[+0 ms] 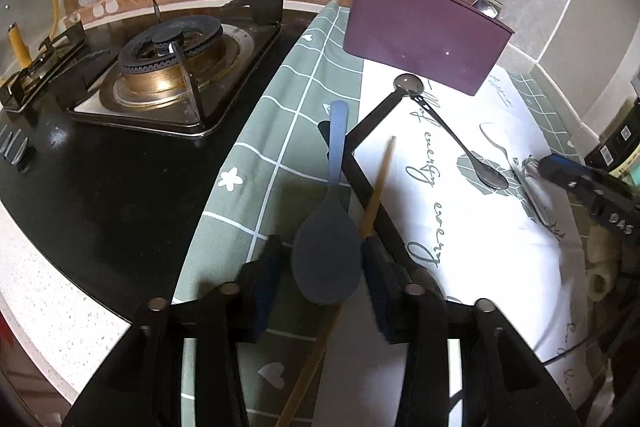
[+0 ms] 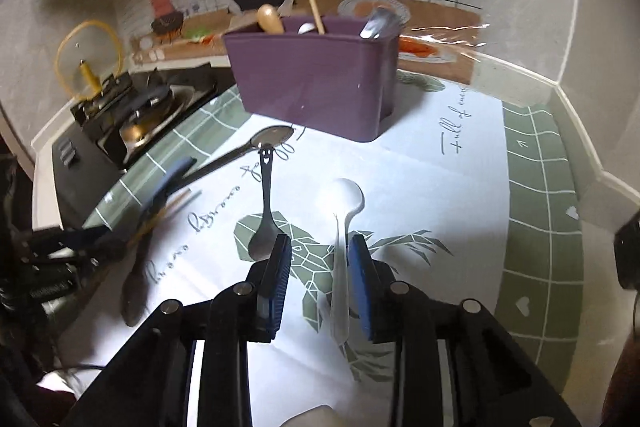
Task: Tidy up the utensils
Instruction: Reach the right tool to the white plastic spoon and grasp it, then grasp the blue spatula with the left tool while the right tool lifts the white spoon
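My left gripper (image 1: 326, 265) is open, its pads either side of the bowl of a blue-grey spoon (image 1: 327, 255) lying on the cloth. A wooden chopstick (image 1: 378, 185) and a long black ladle (image 1: 384, 107) lie beside it. A small dark spoon with a smiley handle (image 1: 460, 143) lies further right. My right gripper (image 2: 320, 263) is open around the handle of a white spoon (image 2: 342, 227) on the cloth; the smiley spoon (image 2: 266, 211) lies just left of it. The purple utensil holder (image 2: 316, 83) stands behind, holding several utensils; it also shows in the left wrist view (image 1: 424, 31).
A gas stove (image 1: 168, 67) sits on the black hob at the left. The green checked tablecloth (image 1: 272, 131) with a white printed panel covers the counter. A glass lid (image 2: 86, 51) leans on the wall. Dark boxes (image 1: 616, 143) stand at the right edge.
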The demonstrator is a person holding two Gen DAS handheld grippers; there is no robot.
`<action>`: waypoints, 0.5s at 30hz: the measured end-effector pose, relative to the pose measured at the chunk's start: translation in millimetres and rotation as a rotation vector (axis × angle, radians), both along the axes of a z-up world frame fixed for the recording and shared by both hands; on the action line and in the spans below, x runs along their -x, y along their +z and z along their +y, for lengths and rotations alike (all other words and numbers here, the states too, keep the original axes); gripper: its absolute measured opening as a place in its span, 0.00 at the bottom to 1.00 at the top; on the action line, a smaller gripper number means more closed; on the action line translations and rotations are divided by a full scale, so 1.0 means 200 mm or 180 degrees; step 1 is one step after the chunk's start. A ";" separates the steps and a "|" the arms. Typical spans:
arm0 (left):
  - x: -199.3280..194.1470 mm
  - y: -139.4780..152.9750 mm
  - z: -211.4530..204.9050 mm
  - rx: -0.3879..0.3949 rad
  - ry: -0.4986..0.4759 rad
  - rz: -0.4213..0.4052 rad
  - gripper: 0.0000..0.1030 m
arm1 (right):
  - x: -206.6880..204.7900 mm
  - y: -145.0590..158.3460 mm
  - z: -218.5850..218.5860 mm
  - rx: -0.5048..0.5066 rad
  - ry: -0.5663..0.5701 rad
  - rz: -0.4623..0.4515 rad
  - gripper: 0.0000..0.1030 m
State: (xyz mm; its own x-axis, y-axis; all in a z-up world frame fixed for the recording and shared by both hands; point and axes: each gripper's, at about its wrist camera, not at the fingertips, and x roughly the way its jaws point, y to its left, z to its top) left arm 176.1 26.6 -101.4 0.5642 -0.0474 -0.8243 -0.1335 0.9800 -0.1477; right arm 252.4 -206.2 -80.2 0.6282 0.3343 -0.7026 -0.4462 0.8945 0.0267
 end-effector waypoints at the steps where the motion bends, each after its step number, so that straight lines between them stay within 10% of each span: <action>1: 0.00 0.00 0.01 0.0013 0.0001 0.0004 0.35 | -0.02 -0.01 0.00 -0.0002 0.0034 0.0024 0.28; 15: 0.10 0.36 0.02 -0.0138 -0.0188 -0.0552 0.34 | -0.31 -0.13 0.13 0.0193 -0.0153 0.0165 0.30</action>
